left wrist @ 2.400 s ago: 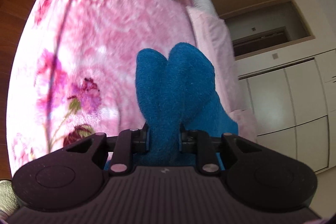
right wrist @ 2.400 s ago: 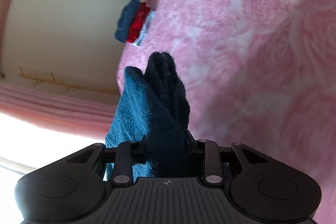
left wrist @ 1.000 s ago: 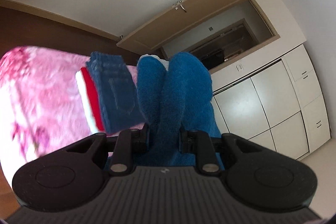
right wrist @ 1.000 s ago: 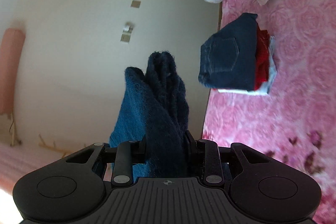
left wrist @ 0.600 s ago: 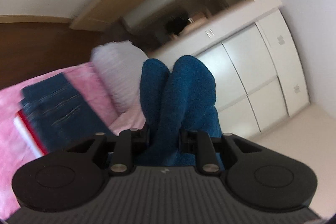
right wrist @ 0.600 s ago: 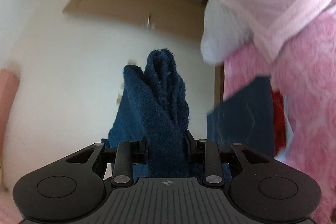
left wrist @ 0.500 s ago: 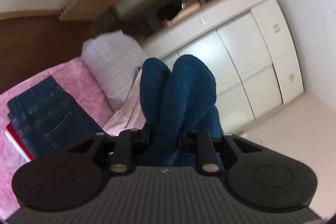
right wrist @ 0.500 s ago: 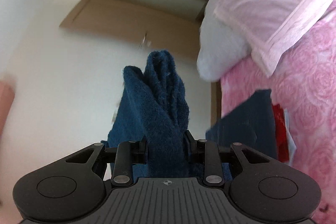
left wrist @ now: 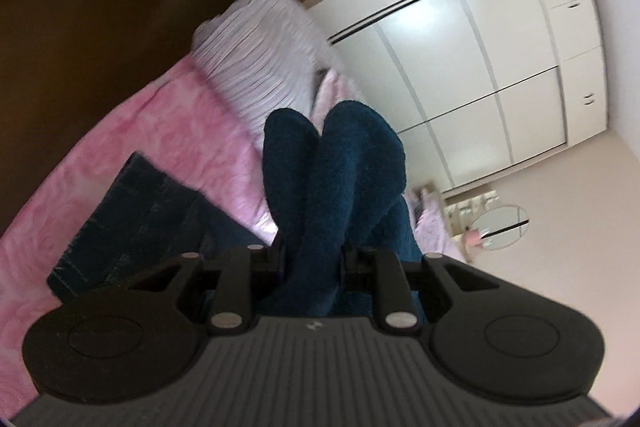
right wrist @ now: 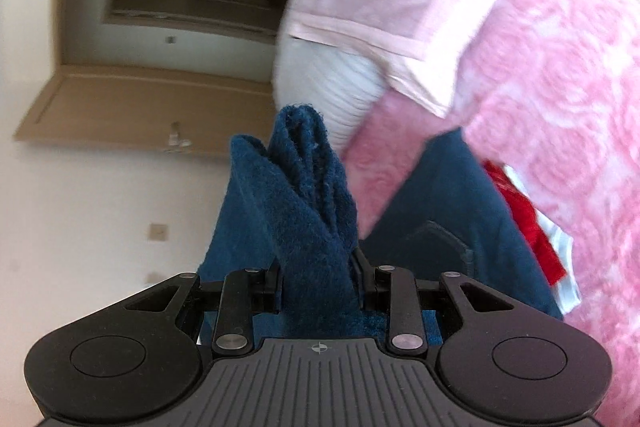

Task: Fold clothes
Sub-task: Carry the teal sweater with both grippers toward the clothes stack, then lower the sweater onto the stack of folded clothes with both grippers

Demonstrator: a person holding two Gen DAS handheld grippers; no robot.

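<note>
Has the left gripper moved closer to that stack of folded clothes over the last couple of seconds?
Yes. The left gripper, shut on the blue towel, has closed in on the folded jeans, now just below-left.

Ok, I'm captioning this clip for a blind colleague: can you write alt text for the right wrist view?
The right gripper is clamped on a bunched dark blue fleecy garment held above a pink rose-patterned bedspread. Just beyond lies a folded stack: jeans on top, red and white layers beneath, with pillows behind.

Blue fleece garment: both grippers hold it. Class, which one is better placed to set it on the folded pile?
Probably the right gripper: the folded pile lies just beyond its fingers. From the left gripper it sits off to one side.
</note>
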